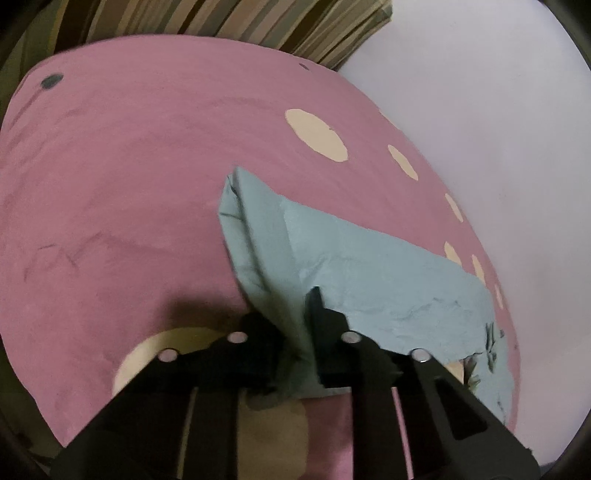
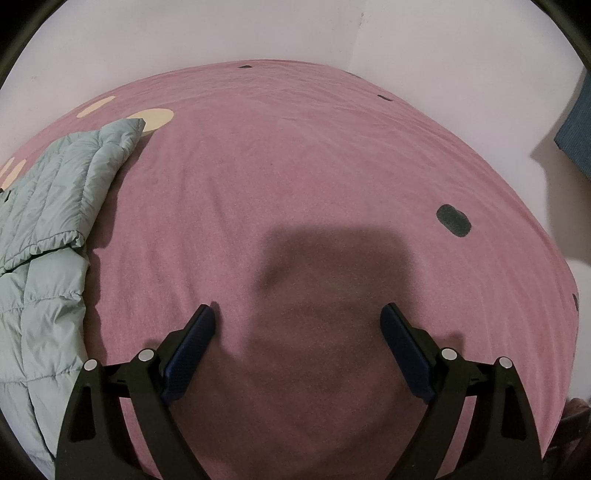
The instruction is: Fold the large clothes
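Observation:
A pale teal quilted jacket (image 1: pixel 369 273) lies on a pink bed cover (image 1: pixel 129 184). In the left wrist view my left gripper (image 1: pixel 291 325) is shut on a bunched fold of the jacket, with cloth pinched between its black fingers. In the right wrist view the same jacket (image 2: pixel 51 236) lies folded over at the left edge, one sleeve stretched toward the far side. My right gripper (image 2: pixel 297 314) hovers wide open over the bare pink cover (image 2: pixel 295 166), well to the right of the jacket, with nothing between its blue pads (image 2: pixel 404 343).
The pink cover carries cream spots (image 1: pixel 317 134) and dark spots (image 2: pixel 453 220). Striped fabric (image 1: pixel 221 22) lies beyond the bed's far side. A pale wall (image 1: pixel 498 129) runs along the bed, and a blue object (image 2: pixel 578 140) is at the right.

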